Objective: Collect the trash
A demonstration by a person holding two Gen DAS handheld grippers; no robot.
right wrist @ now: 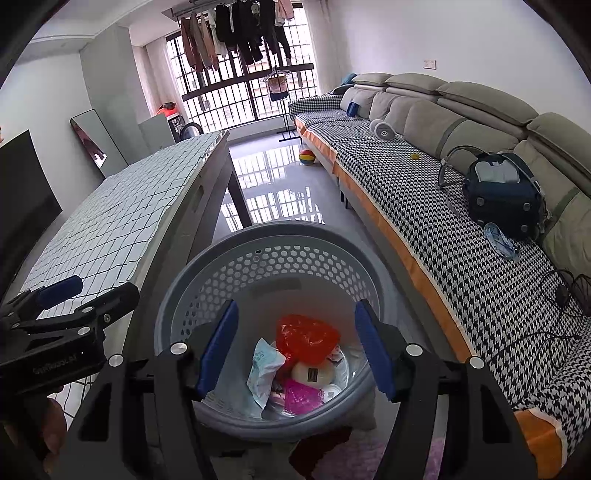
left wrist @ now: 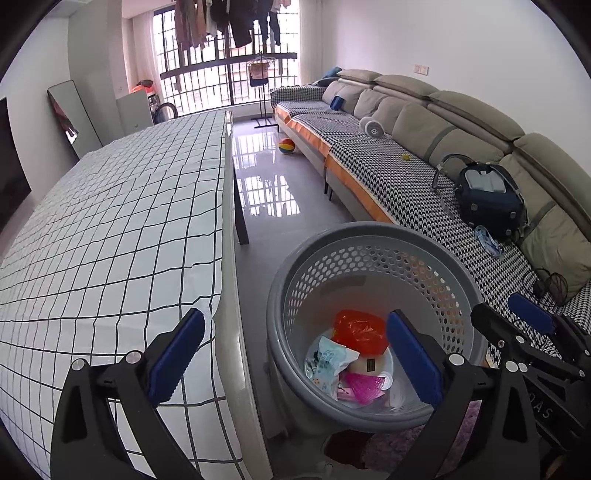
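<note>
So both tongs hang over the grey basket (right wrist: 207, 266) on the floor, wedged between the bench (left wrist: 110, 221) and the sofa (left wrist: 424, 122). Left tongs (left wrist: 295, 354) are spread wide with nothing in them, right tongs (right wrist: 295, 347) are partly open and empty too. Trash sits at the bottom: an orange bag (right wrist: 306, 336), a pale wrapper (right wrist: 264, 365), something pink (right wrist: 301, 397).

The trash (right wrist: 295, 369) at the bottom of the grey basket (right wrist: 266, 236) overlaps, so the pieces under the red bag (right wrist: 306, 336) are mostly hidden. The basket's near rim is covered by the right gripper (right wrist: 295, 350). Print on the pale packet (right wrist: 264, 365) is too small to read. The table (left wrist: 110, 221) is cut off at the left edge. The far hanging clothes (left wrist: 229, 22) are cut by the top edge.
</note>
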